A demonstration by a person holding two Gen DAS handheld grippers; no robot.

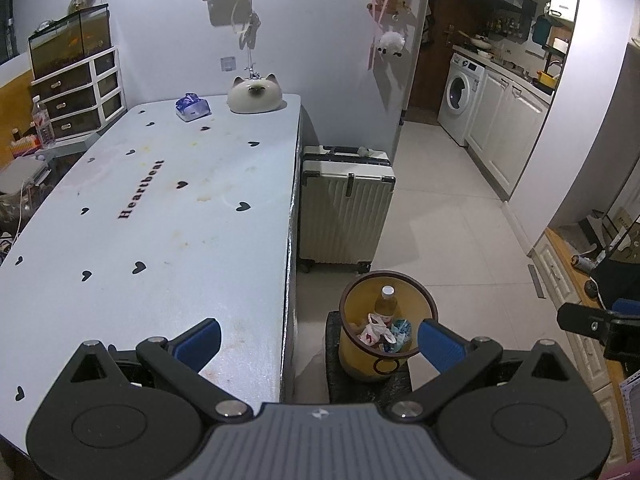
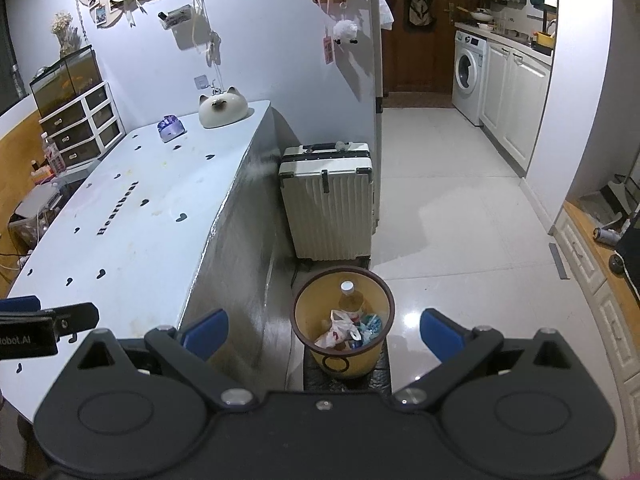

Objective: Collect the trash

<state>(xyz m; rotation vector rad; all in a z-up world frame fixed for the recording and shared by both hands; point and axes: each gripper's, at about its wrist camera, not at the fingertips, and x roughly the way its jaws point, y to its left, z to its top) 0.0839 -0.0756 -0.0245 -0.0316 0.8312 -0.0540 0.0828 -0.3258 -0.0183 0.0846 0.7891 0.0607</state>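
Both hand-held grippers were held above the near end of the long white table with black heart prints (image 1: 160, 200), facing down the room. The left hand-held gripper (image 1: 318, 338) had its blue-padded fingers (image 1: 200, 340) spread wide with nothing between them. The right hand-held gripper (image 2: 324, 334) was likewise spread and empty, positioned just to the right of the table edge, over the floor.

The round yellow plastic waste bin with a dark brown rim (image 2: 310, 300) stood on a dark mat (image 2: 380, 376) on the floor, just beside the table's long side and near the cream ribbed hard-shell suitcase (image 2: 328, 208). This placement probably let items be carried from the table edge to the bin in one short move. The bin already held a clear bottle of yellow liquid with a white cap (image 2: 350, 300), a crumpled white plastic bag (image 2: 338, 330) and small blue wrappers (image 2: 372, 326).

Little loose litter showed on the table. At its far end sat a blue-and-white tissue pack (image 1: 193, 107) and a white cat-face ceramic ornament (image 1: 255, 94), probably household items rather than trash. The task appeared largely complete, judging by the filled bin and both empty grippers.
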